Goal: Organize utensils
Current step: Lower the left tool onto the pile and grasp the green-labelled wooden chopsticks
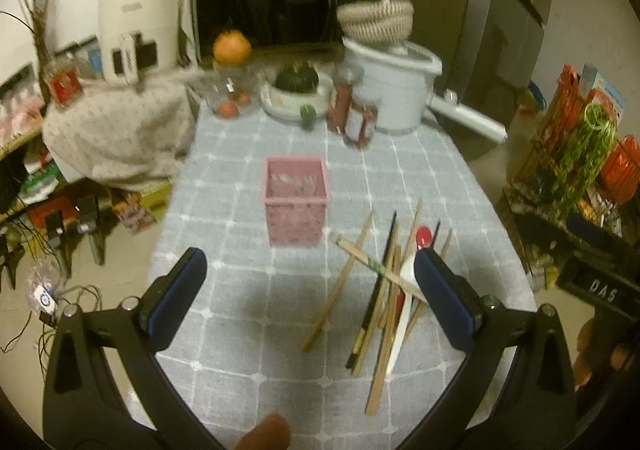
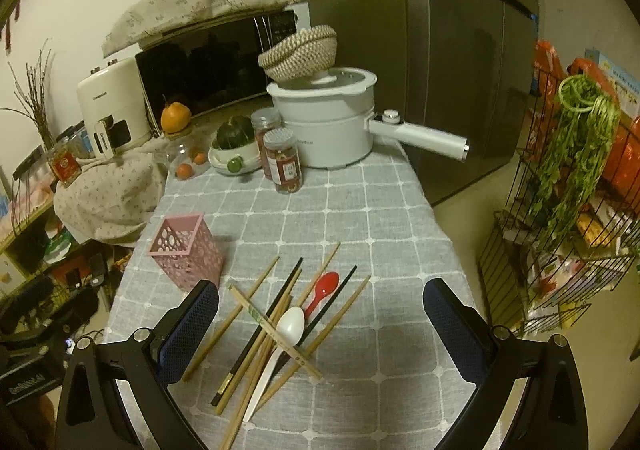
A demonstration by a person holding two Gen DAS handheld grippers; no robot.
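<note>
Step in hand looks like the start: nothing sorted yet. Chopsticks (image 2: pixel 256 334), a white spoon (image 2: pixel 286 334) and a red spoon (image 2: pixel 325 287) lie in a crossed heap on the desk (image 2: pixel 360 209), w/ the pink holder (image 2: pixel 186 250) upright just beside them, to their left, apparently empty. Right gripper (image 2: pixel 320 310) hovers above the pile, jaws wide, holding nothing. Left gripper (image 1: pixel 310 270) hangs above the desk btwn holder and pile, jaws wide too, empty. Next move prob. calls for lowering one gripper onto a single piece at the heap's edge, closing on it, then tipping it upright into the holder. Sticks overlap, so picking one w/o dragging others needs care.
</note>
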